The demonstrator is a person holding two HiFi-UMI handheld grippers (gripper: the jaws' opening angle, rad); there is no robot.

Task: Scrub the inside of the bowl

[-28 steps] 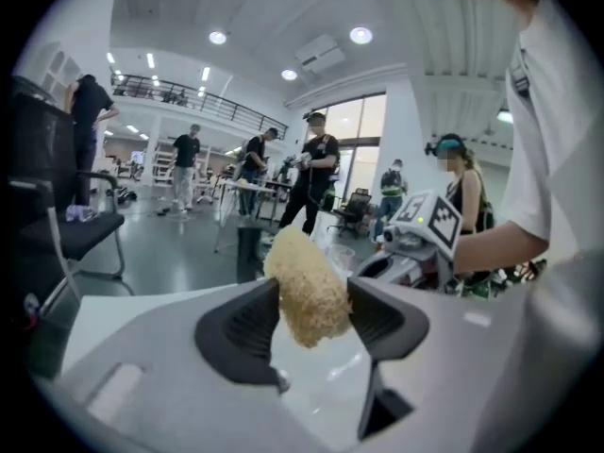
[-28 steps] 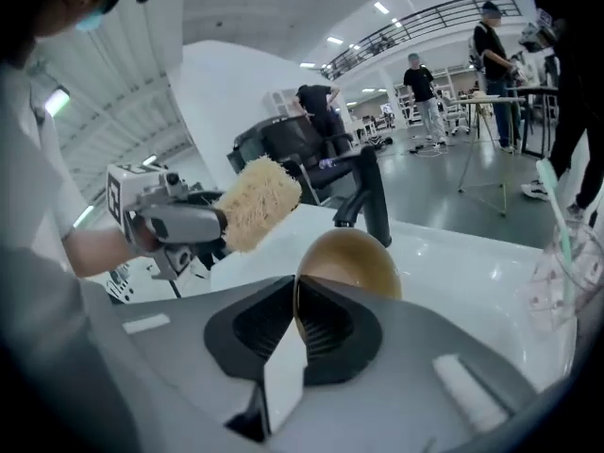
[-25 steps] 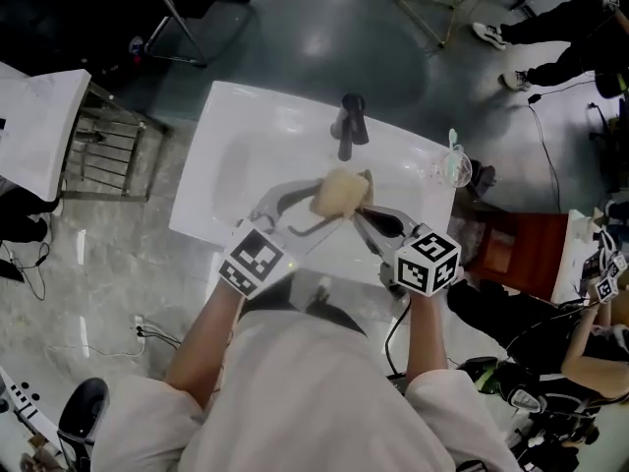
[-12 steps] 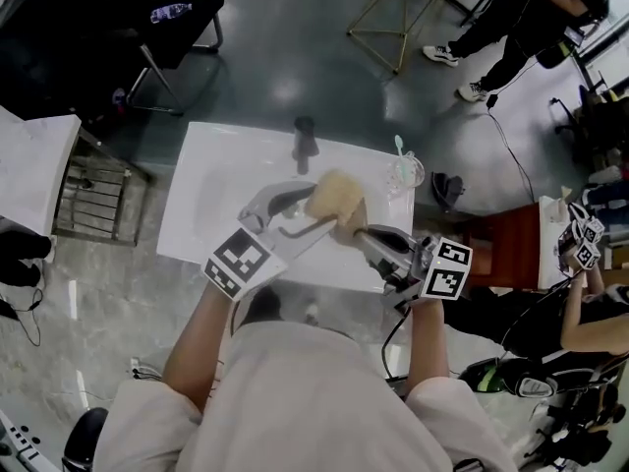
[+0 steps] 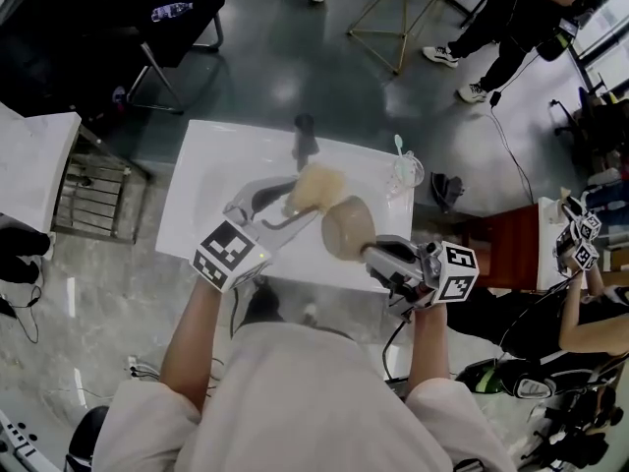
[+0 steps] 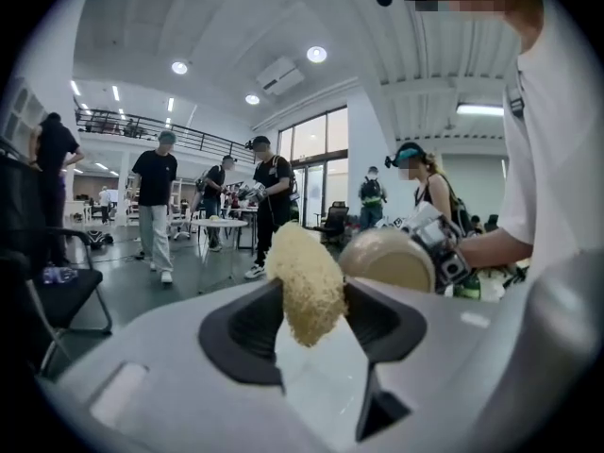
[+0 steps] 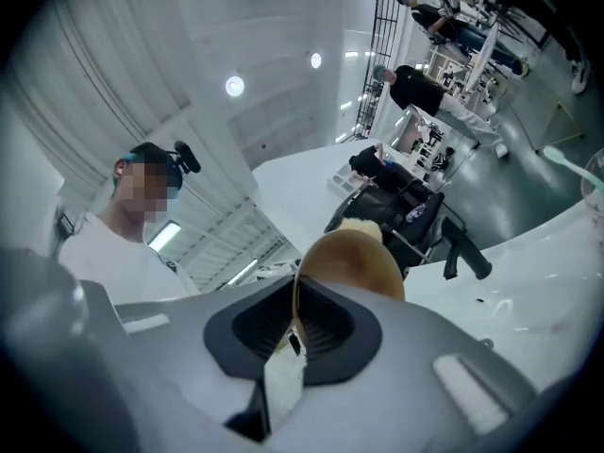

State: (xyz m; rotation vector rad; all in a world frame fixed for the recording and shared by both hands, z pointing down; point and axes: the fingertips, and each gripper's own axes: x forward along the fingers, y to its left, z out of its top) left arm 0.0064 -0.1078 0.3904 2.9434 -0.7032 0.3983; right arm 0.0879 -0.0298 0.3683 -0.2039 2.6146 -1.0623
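A white sink [image 5: 201, 180] with a dark faucet [image 5: 305, 141] at its back edge stands on a grey shiny floor [image 5: 285, 62], and a clear cup [image 5: 405, 173] is on its right corner. Above the basin the left gripper [image 5: 287, 207] holds a yellowish sponge [image 5: 313, 187]; its jaws have just been closing a little, and both pads now press on the sponge from the two sides. The right gripper [image 5: 371, 252] has its jaws almost fully together, pinching the thin rim of a tan bowl [image 5: 346, 229]. The bowl is lifted in the air over the front right part of the sink and tilted on its side. It is just beside the sponge, on its right, but I cannot tell if they touch.
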